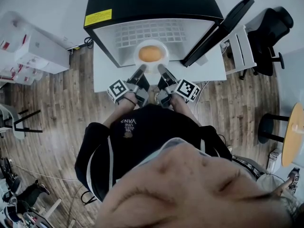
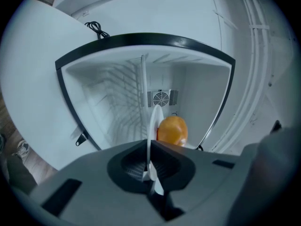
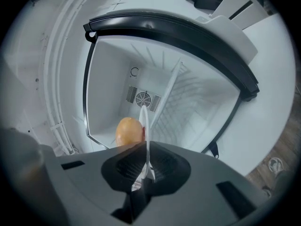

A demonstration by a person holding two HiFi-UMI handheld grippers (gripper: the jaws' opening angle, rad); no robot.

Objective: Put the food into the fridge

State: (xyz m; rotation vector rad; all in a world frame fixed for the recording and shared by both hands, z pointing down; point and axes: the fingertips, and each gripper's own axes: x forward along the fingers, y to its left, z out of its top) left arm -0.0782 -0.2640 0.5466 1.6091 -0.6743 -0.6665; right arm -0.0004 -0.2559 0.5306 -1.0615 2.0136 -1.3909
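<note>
I had both claws clenched on one white plate (image 1: 165, 57). The left claw (image 2: 150, 150) pinched the rim on its side and the right claw (image 3: 146, 150) pinched the opposite side. In each gripper view the plate stood edge-on between the closed jaws. On the plate lay a round orange piece of food (image 1: 151, 54). It may have been a bun or a fruit, but the views were too soft for me to say. The plate was held level at the mouth of the black fridge (image 1: 142, 1), just in front of its wire shelf (image 1: 149, 32). The fridge door (image 1: 221, 30) was swung wide to the right. The fridge stood on a white surface (image 1: 105, 77). Past the food, a round fan vent (image 2: 161, 98) showed on the back wall.
</note>
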